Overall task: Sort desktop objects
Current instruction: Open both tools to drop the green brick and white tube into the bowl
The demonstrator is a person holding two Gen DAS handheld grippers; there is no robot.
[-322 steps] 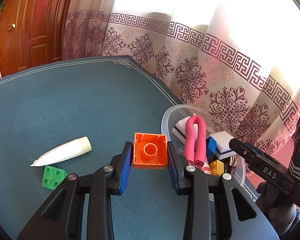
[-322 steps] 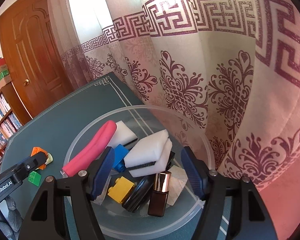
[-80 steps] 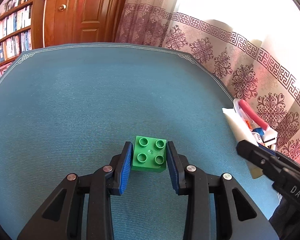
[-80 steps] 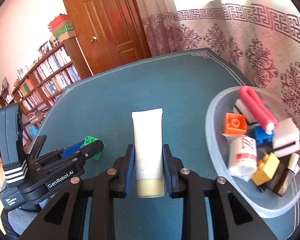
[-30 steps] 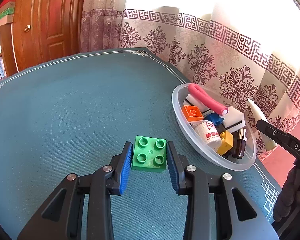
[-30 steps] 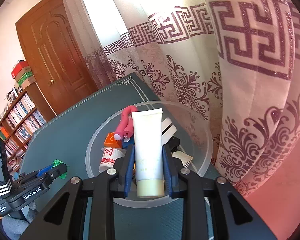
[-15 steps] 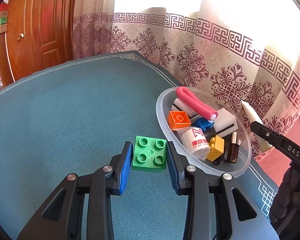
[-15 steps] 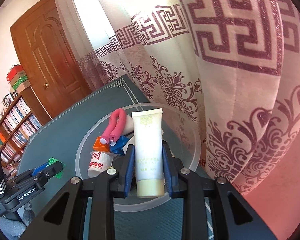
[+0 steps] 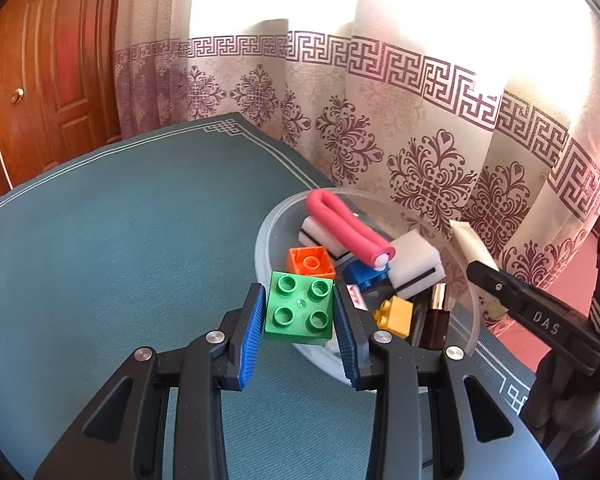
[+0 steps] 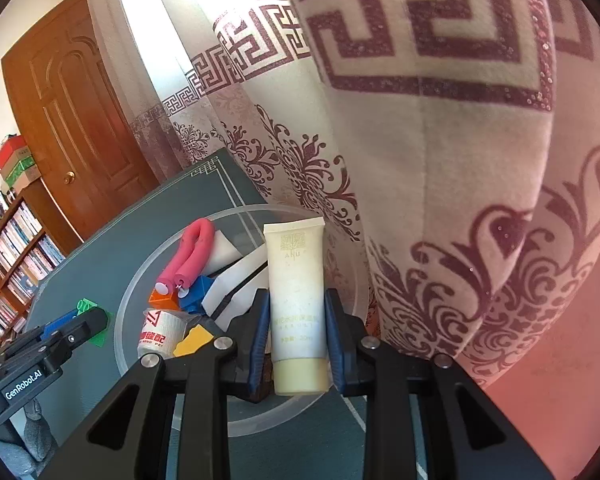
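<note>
My left gripper is shut on a green four-stud brick and holds it at the near rim of the clear plastic bowl. My right gripper is shut on a cream tube, cap toward me, held above the bowl. The bowl holds a pink foam roller, an orange brick, a blue brick, a yellow brick, white sponges and a small dark bottle. The right gripper with the tube shows at the right of the left wrist view.
The bowl sits near the right corner of a teal table. A patterned curtain hangs close behind the bowl. A wooden door and bookshelves stand far left. A white labelled roll lies in the bowl.
My left gripper has carried the green brick closer to the bowl, up to its near rim. My right gripper has kept the tube over the bowl, nearer the curtain.
</note>
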